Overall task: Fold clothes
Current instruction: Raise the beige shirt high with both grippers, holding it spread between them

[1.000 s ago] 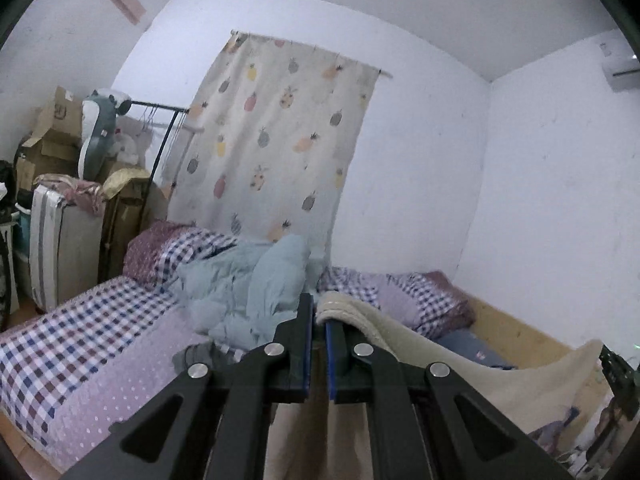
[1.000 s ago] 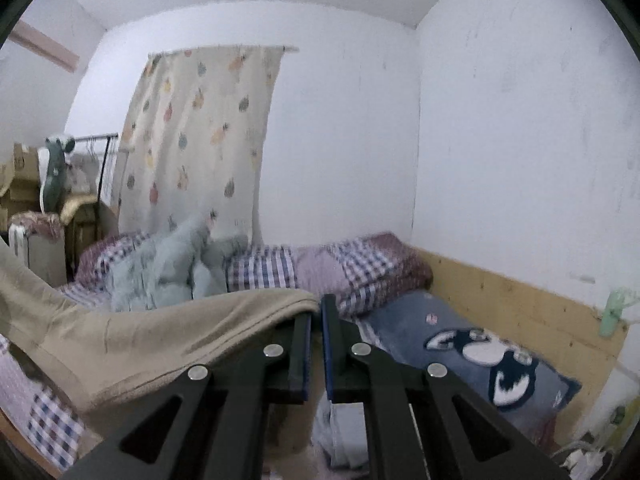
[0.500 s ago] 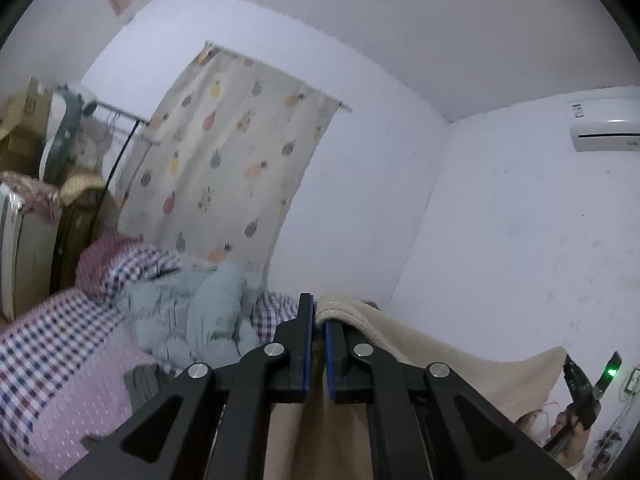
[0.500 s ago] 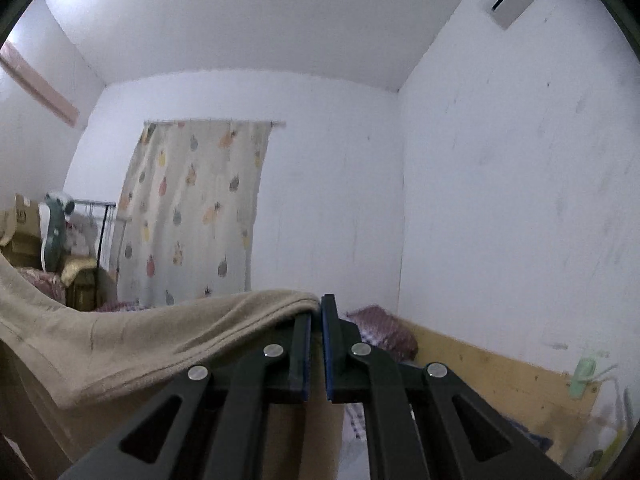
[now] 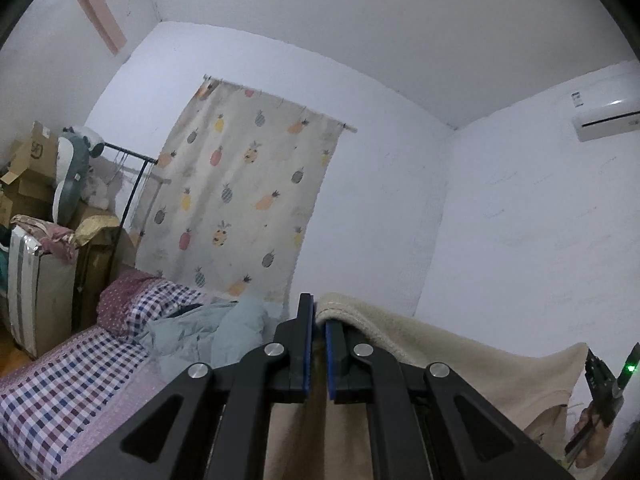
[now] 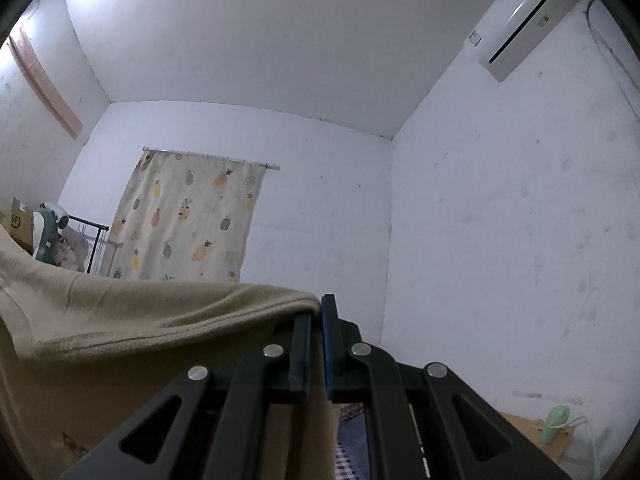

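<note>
Since a second ago I have lifted both grippers: the bed [image 5: 60, 384] has dropped low in my left view and nearly out of my right one, where ceiling and the air conditioner [image 6: 528, 16] now fill the top. My left gripper [image 5: 316, 320] is clamped on one top corner of the beige garment [image 5: 460, 356], my right gripper [image 6: 318, 312] on the other, each with cloth pinched between nearly closed fingers. The garment's upper edge runs slack between the two grips, sagging a little in the middle, and the rest hangs down in front of me, hiding what is under it; I cannot tell whether its lower hem clears the bed. In the left view the far end of that edge reaches my right gripper at the picture's right rim, with a green light lit beside it. Ahead of the cloth the room is open up to the white walls and ceiling. To the left, clutter crowds the bed's side: cardboard boxes [image 5: 28, 168], a plush toy [image 5: 70, 176] and a black rack [image 5: 132, 184]. Counted: two grippers, one garment held, one crumpled pale-blue quilt [image 5: 208, 332] on the bed, one pineapple curtain [image 5: 244, 208], one air conditioner, one small green fan [image 6: 556, 424] low at the right wall.
</note>
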### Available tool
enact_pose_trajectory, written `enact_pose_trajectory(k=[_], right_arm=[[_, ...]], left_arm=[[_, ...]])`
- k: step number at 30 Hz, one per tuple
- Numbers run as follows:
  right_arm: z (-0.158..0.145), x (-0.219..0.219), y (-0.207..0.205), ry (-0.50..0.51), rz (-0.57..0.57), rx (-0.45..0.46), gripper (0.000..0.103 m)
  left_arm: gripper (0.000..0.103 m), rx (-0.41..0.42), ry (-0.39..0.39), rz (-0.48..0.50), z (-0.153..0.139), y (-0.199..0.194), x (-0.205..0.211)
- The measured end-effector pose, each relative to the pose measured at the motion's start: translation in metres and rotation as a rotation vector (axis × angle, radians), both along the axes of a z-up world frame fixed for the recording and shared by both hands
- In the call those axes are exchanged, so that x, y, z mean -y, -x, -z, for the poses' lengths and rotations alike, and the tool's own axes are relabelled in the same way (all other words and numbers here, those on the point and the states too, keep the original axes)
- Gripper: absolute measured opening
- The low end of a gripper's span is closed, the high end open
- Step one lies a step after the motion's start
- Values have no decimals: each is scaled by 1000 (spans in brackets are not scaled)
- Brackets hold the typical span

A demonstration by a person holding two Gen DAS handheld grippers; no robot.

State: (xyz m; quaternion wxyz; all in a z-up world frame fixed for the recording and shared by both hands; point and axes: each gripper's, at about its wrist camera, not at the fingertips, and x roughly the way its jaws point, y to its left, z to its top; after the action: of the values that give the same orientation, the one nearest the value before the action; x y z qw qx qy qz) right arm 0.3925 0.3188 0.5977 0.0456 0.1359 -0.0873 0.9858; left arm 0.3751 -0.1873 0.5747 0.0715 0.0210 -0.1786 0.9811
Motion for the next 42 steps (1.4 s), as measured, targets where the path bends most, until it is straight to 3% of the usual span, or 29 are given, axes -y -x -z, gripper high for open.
enact_pose_trajectory(k=[14,23,28,34,38,42], right_arm=[[69,4,156,35,23,188,3],[139,14,308,69,22,375,3],[193,27,414,66,10,532,3],[280,39,541,47,17,727,3],[343,43,609,30,37,837,3],[411,51,678,9,54,950,3]], left_arm=[[4,188,40,-83,69,164,-3],[4,384,87,-183,157,327,-1],[4,513,135,-219,225,426,9],[4,659,179,-246,313,544,10],[4,748,200,-265,367,606,13],[4,825,276,-284,415,651,8]])
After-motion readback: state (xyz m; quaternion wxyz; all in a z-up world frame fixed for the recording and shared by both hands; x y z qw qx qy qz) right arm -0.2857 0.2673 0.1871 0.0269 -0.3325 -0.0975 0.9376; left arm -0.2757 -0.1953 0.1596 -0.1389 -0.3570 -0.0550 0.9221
